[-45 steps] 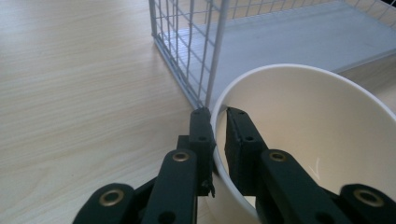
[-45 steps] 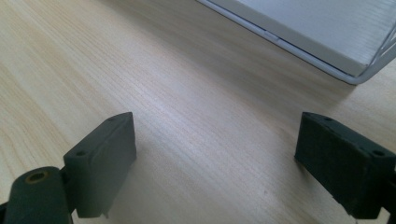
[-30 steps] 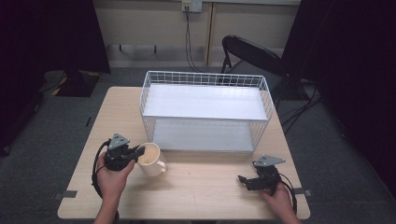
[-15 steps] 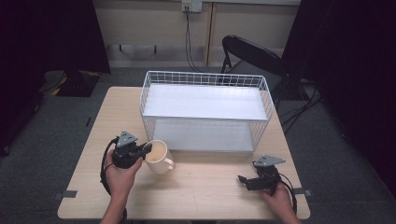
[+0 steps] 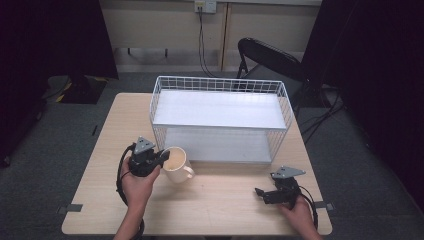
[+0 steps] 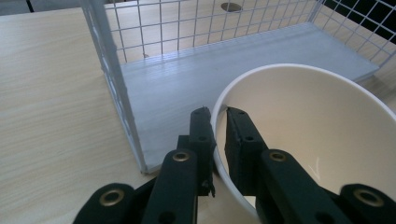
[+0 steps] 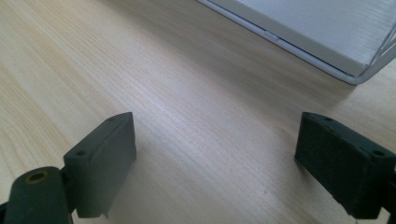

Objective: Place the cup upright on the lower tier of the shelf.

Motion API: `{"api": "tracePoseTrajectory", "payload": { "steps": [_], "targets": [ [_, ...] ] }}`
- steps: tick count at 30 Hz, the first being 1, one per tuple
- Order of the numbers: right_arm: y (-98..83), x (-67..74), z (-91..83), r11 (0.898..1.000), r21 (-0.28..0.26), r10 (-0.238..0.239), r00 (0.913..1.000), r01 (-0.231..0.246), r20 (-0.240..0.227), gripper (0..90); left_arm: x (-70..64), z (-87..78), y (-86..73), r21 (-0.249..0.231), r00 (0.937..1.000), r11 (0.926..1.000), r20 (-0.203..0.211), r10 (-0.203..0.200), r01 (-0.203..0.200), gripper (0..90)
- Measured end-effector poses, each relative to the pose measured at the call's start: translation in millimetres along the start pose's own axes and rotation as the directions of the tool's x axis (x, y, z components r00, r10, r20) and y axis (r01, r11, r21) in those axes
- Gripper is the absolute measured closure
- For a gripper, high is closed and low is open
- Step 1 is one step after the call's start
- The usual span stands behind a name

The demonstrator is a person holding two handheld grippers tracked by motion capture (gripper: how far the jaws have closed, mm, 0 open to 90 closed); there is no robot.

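The mug (image 5: 176, 164), pinched by left tongs (image 6: 218, 135), has neared the rack (image 5: 218, 118); right tongs (image 7: 215, 163) spread.

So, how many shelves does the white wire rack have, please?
2. The upper shelf is at the top of the wire rack; the lower shelf rests at table level, behind the cup.

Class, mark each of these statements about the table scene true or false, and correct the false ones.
1. The left gripper pinches the rim of the cream mug. True.
2. The right gripper holds a spoon. False: its fingers are spread wide over bare table.
3. The mug sits on the top shelf of the white wire rack. False: it is in front of the rack, near its left corner.
4. The mug's handle points toward the right gripper's side. True.
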State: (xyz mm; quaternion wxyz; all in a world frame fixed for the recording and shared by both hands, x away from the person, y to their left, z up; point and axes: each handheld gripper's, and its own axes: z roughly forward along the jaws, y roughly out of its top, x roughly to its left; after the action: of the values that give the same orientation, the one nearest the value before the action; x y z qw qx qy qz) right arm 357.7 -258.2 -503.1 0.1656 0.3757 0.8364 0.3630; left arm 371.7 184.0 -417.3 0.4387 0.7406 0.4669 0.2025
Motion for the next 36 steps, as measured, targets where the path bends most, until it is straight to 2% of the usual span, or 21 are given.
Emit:
{"api": "tracePoseTrajectory", "payload": {
  "steps": [5,19,30,36],
  "targets": [
    [0.0,0.0,0.0,1.000,0.000,0.000,1.0000,0.000,0.000,11.8,-5.8,5.2,3.3,-0.002,0.9999,0.9999,0.001,0.010,-0.010,81.6],
    [0.0,0.0,0.0,1.000,0.000,0.000,1.0000,0.000,0.000,11.8,-15.9,17.2,11.7,-0.018,0.9999,0.9998,-0.014,0.007,-0.007,81.6],
    [0.0,0.0,0.0,1.000,0.000,0.000,1.0000,0.000,0.000,11.8,-22.7,27.1,15.3,-0.030,0.9999,0.9995,-0.011,-0.006,0.005,81.6],
    [0.0,0.0,0.0,1.000,0.000,0.000,1.0000,0.000,0.000,11.8,-25.0,31.5,17.2,-0.035,0.9996,0.9994,-0.026,-0.007,0.006,81.6]
  ]
}}
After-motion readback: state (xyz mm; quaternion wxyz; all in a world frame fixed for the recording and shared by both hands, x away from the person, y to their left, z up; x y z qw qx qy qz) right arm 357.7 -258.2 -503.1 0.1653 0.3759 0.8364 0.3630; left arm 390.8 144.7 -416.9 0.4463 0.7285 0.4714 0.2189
